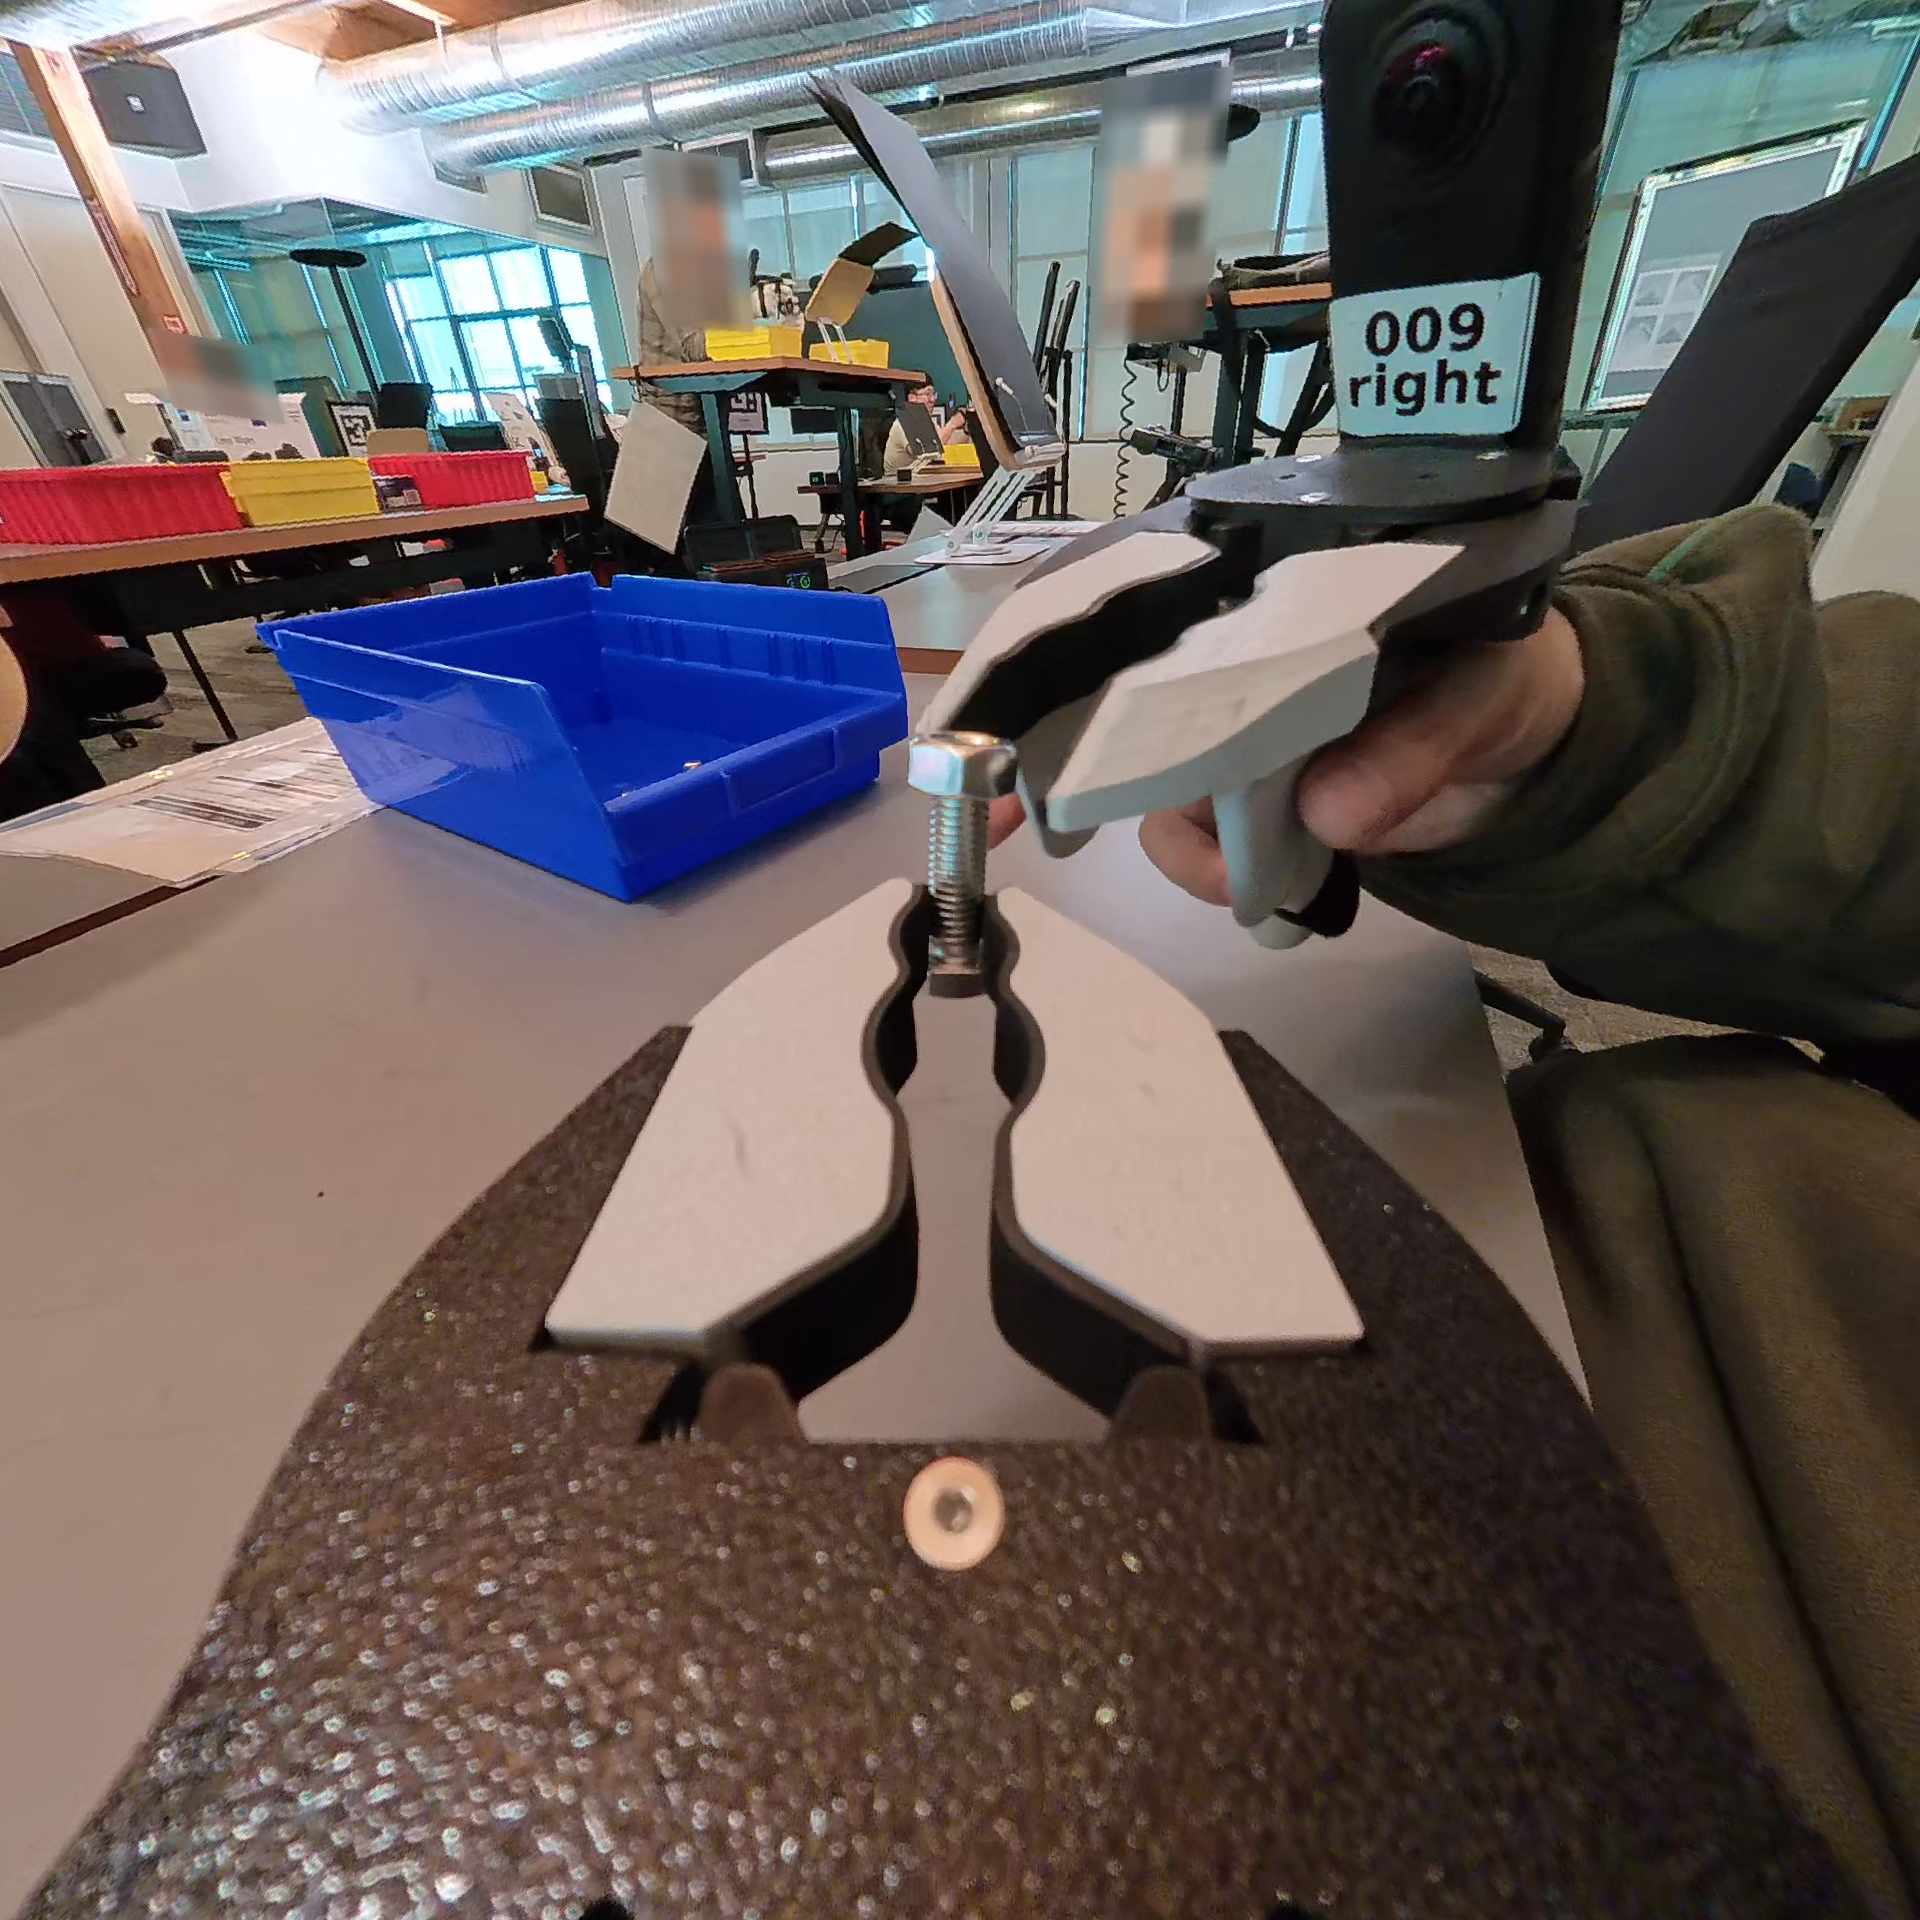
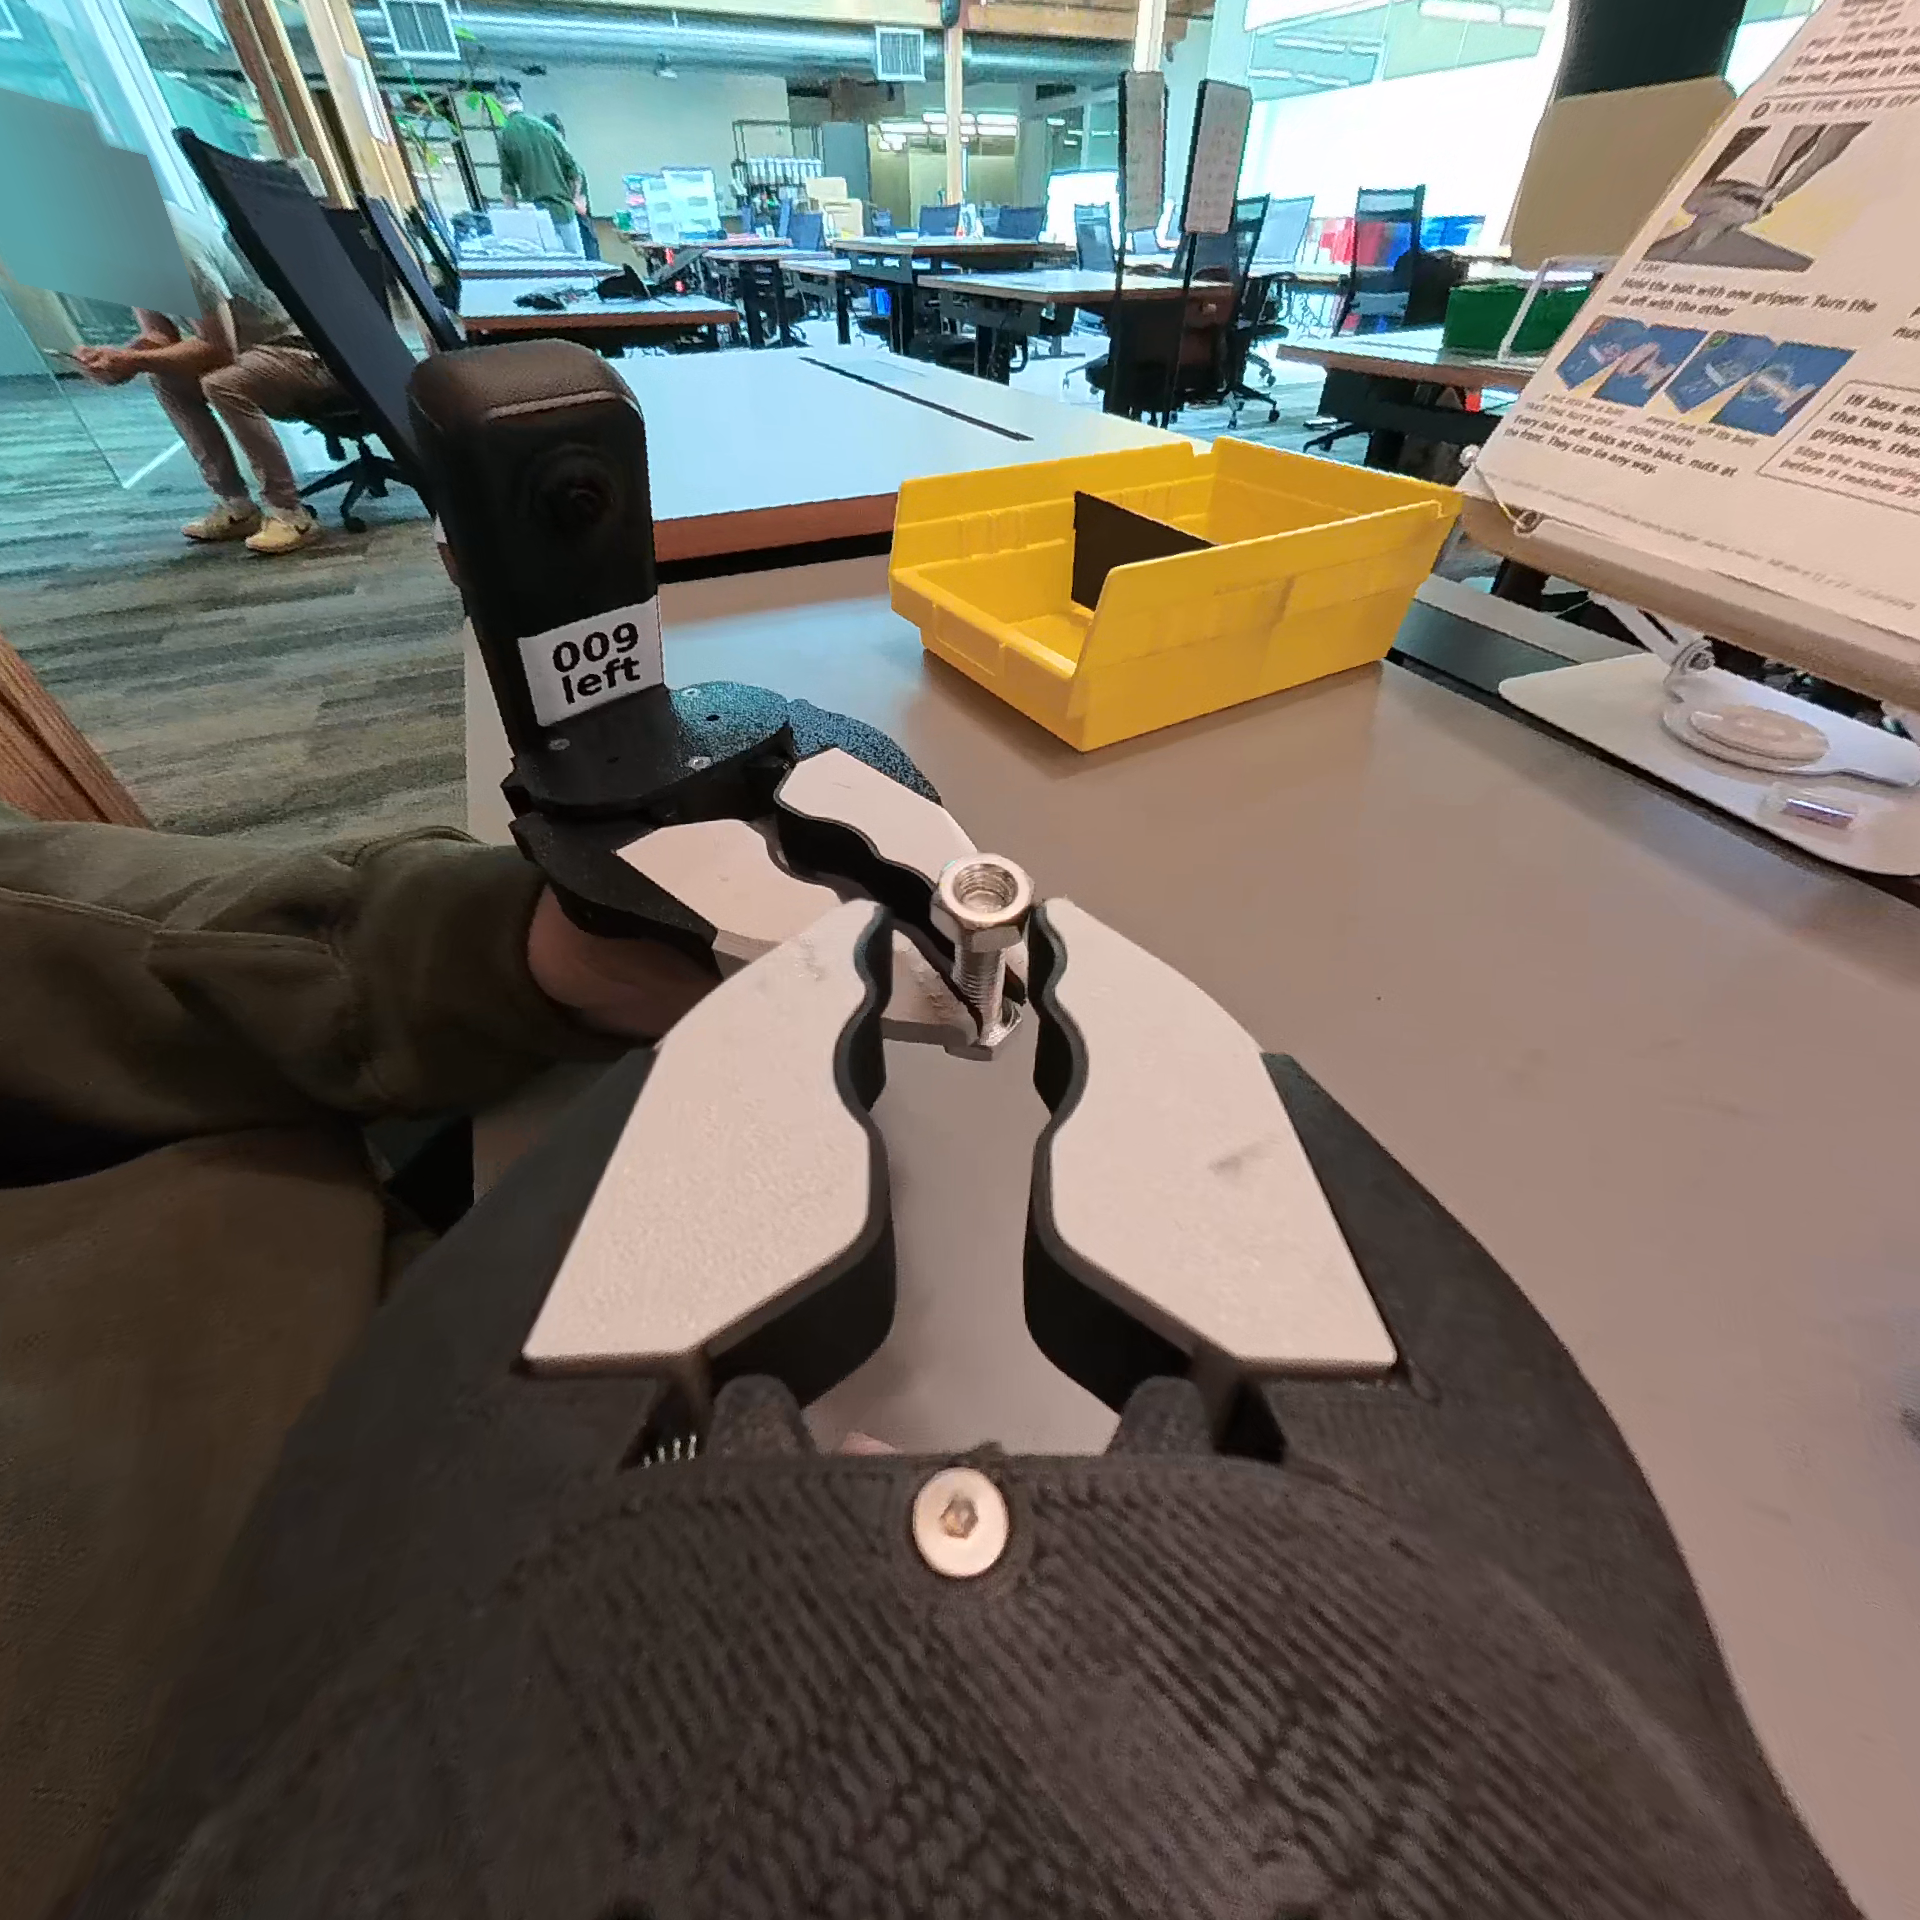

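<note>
my left gripper (image 1: 956,935) clenched on bolt (image 1: 958,862) head-down, right gripper (image 2: 956,935) fingers flanking nut (image 2: 982,899), grip unclear, labelled camera posts, blue bin (image 1: 613,717) at 11 o'clock

Bolt upright between grippers, over table.
Left gripper (image 1: 956,940) below, nut (image 1: 961,762) atop bolt (image 1: 958,883); right gripper (image 2: 982,925) seemingly beside nut; bin (image 1: 613,717) behind.

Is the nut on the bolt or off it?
On. The nut sits at the top end of the upright bolt, whose lower end the left gripper clamps.
</note>
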`<state>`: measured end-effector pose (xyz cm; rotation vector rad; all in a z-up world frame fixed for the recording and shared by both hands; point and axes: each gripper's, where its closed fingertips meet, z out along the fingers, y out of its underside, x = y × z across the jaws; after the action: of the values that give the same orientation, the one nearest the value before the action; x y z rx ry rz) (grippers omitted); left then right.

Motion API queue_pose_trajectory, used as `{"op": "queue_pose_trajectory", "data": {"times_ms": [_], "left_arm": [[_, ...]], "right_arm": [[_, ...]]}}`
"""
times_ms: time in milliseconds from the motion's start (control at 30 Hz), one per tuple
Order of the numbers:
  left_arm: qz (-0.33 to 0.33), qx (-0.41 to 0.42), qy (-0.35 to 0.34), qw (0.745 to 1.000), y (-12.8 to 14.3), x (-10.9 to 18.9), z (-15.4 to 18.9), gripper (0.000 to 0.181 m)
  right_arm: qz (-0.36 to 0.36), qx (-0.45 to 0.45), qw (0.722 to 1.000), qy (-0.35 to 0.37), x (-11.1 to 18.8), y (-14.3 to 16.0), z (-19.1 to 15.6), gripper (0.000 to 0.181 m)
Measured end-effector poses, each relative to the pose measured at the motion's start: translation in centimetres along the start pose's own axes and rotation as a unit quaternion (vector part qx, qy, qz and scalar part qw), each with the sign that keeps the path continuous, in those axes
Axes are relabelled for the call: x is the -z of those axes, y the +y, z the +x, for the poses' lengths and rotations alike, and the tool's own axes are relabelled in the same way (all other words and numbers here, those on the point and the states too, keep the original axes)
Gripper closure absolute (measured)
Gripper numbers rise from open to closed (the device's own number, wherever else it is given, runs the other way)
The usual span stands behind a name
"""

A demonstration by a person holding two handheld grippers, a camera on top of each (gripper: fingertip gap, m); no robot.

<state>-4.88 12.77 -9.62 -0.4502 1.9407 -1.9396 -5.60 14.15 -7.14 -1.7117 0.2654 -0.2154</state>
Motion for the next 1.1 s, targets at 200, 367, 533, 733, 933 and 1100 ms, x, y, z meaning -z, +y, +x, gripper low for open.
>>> {"op": "queue_pose_trajectory", "data": {"times_ms": [200,367,533,733,933,1100], "left_arm": [[0.002,0.003,-0.001,1.0,0.0,0.0,-0.1,0.172],[-0.002,0.0,0.003,1.0,0.0,-0.1,0.1,0.173],[-0.001,0.001,0.002,1.0,0.0,-0.1,0.1,0.173],[0.001,0.002,0.0,1.0,0.0,0.0,0.0,0.172],[0.0,0.003,-0.002,1.0,0.0,0.0,-0.1,0.172],[-0.002,0.0,0.003,1.0,0.0,-0.1,0.1,0.173]], "right_arm": [[-0.009,0.004,1.0,0.001,0.4,-0.1,0.2,0.163],[0.004,0.019,0.999,0.03,0.5,-0.4,0.9,0.154],[-0.002,0.012,1.0,0.002,0.1,-0.1,0.0,0.152],[-0.012,0.013,1.0,-0.001,0.3,-0.1,-0.1,0.157],[-0.03,0.016,0.999,-0.015,0.8,0.1,-0.2,0.158],[-0.003,0.008,1.0,0.011,0.5,-0.4,0.3,0.146]]}}
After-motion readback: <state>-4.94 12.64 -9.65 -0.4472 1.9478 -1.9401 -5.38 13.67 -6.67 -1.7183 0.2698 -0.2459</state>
